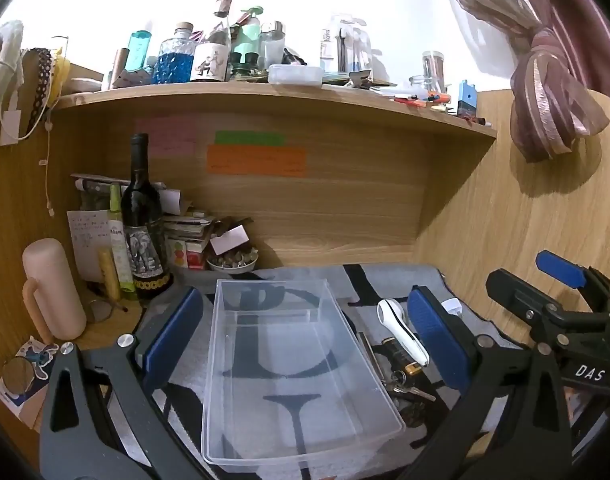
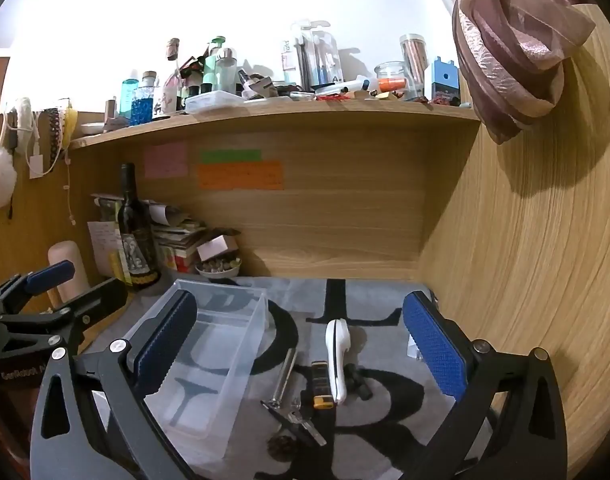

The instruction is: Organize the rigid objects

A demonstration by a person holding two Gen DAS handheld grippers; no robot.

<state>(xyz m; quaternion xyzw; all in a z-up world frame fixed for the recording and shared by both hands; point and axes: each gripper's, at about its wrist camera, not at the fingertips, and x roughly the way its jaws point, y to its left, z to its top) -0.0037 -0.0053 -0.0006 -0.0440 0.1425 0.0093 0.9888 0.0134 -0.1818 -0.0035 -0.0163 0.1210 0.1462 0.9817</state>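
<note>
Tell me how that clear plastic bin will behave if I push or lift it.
The bin looks empty and thin-walled, so probably light and a bit flexible. On the mat it would likely slide rather than tip, being low and wide. Its smooth walls may slip between the tongs.

right gripper [image 1: 561, 320] body: white "DAS" | left gripper [image 2: 45, 304] body: partial "GenRobot A…" | clear pack on shelf [image 2: 325, 56]: "A+" | grey mat [image 2: 377, 400]: large black letters, word unreadable | sticky notes [image 2: 241, 175]: writing too small
</note>
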